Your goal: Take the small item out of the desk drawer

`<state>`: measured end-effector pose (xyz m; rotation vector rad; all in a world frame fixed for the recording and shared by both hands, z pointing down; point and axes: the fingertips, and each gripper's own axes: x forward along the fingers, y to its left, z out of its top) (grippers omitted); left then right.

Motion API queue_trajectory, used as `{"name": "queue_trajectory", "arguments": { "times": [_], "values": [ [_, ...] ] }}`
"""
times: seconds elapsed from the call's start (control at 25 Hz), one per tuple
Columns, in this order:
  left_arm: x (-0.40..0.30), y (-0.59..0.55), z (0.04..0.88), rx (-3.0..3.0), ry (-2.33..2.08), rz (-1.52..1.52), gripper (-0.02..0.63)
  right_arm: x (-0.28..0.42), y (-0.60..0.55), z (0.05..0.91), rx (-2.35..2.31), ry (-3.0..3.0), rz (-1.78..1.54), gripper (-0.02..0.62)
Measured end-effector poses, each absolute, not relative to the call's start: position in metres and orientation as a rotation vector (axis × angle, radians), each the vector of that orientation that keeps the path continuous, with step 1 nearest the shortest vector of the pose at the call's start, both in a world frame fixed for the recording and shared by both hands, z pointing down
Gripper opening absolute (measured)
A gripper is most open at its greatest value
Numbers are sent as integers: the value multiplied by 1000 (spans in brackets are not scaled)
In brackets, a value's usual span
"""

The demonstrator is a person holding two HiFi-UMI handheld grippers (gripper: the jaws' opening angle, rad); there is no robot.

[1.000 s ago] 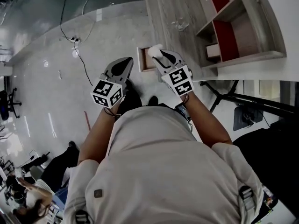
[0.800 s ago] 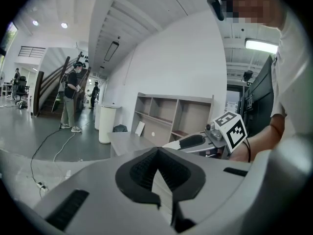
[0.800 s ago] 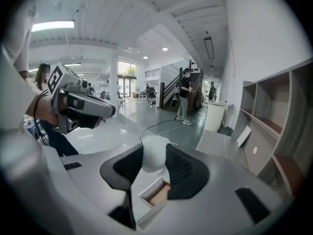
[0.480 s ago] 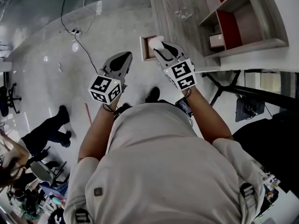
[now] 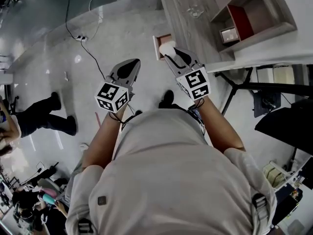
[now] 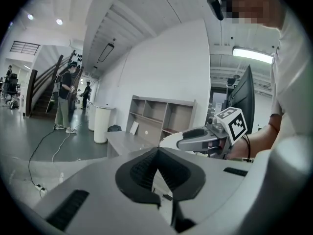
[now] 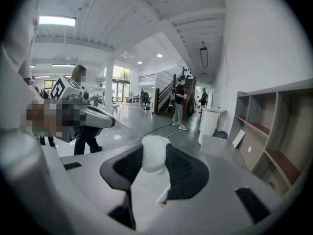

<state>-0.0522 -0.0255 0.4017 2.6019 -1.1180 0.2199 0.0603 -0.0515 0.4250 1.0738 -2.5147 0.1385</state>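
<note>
The small item [image 5: 167, 49] is a white fluffy ball, and my right gripper [image 5: 170, 52] is shut on it, just this side of the open wooden drawer [image 5: 163, 38] in the desk's [image 5: 183, 13] front edge. In the right gripper view the white fluffy ball [image 7: 155, 154] sits squeezed between the dark pads [image 7: 183, 173] of my right gripper [image 7: 155, 148]. My left gripper [image 5: 132, 62] hangs over the floor to the left, shut with nothing in it. The left gripper [image 6: 157, 151] shows its tips touching, with the right gripper [image 6: 195, 140] beyond.
A shelf unit [image 5: 249, 13] with red backing stands on the desk, and a clear glass object [image 5: 194, 11] lies on the top. A cable and socket strip [image 5: 80, 38] cross the floor. A person [image 5: 39, 116] walks at left. Black frame legs [image 5: 244, 89] stand at right.
My right gripper has drawn the white ball back from over the drawer towards me. The left gripper has come back alongside it. People at the left have walked on.
</note>
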Motion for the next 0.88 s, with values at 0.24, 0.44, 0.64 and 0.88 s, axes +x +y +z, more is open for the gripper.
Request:
{"name": "queue_trajectory", "arguments": {
  "times": [0.24,0.44,0.64,0.88],
  "values": [
    [-95,20,394,2638,-1078,191,15,23,-4,409,1131,-2531,115,149],
    [-142,58,385,2660,-1075,162,15,-20,39,396,1159,-2540,91,150],
    [-176,96,377,2696,-1065,137,15,-56,87,388,1182,-2547,74,149],
    [-199,133,368,2717,-1032,127,15,-76,129,380,1224,-2542,81,149]
  ]
}}
